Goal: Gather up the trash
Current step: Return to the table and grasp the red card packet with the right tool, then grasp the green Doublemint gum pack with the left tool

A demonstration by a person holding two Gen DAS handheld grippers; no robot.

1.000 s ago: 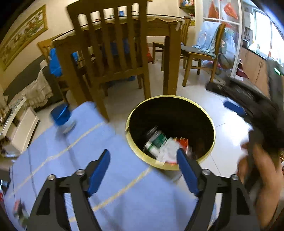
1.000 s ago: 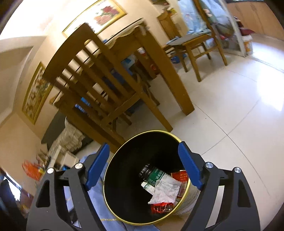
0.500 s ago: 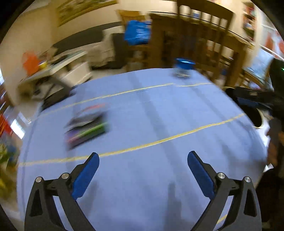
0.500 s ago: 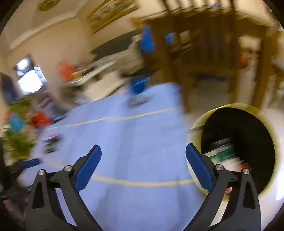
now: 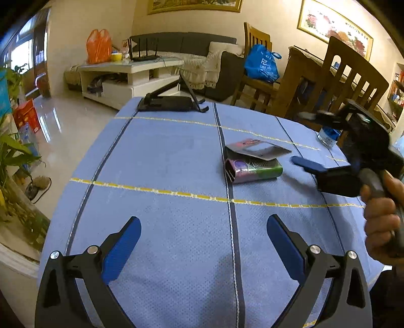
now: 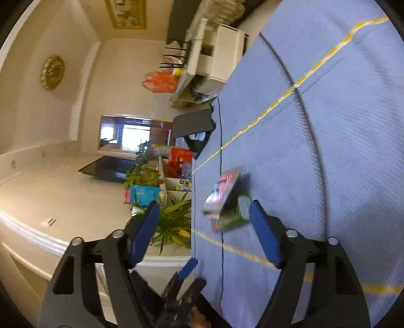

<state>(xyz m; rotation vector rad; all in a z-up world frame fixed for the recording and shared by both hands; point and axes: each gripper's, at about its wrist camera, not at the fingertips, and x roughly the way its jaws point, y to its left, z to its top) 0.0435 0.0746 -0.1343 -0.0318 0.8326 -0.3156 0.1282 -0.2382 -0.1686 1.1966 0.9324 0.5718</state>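
Both views have swung off the bin onto the counter [image 5: 164, 156], where my right tool [image 6: 204, 232], spread and rolled sideways, nears the wrapper [image 5: 252, 164] just ahead; that roll risks a skidding miss, left tool [image 5: 202, 242] spread idle.

Domestic living-dining room: sofa [image 5: 202, 48], wooden dining chairs [image 5: 353, 73], framed paintings [image 5: 333, 22], houseplants [image 5: 12, 151], cloth-covered table [image 5: 176, 156].

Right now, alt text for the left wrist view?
The open left claw hovers over a blue tablecloth; beyond it lies a crumpled snack wrapper. The right claw, hand-held, reaches toward the wrapper from the right.
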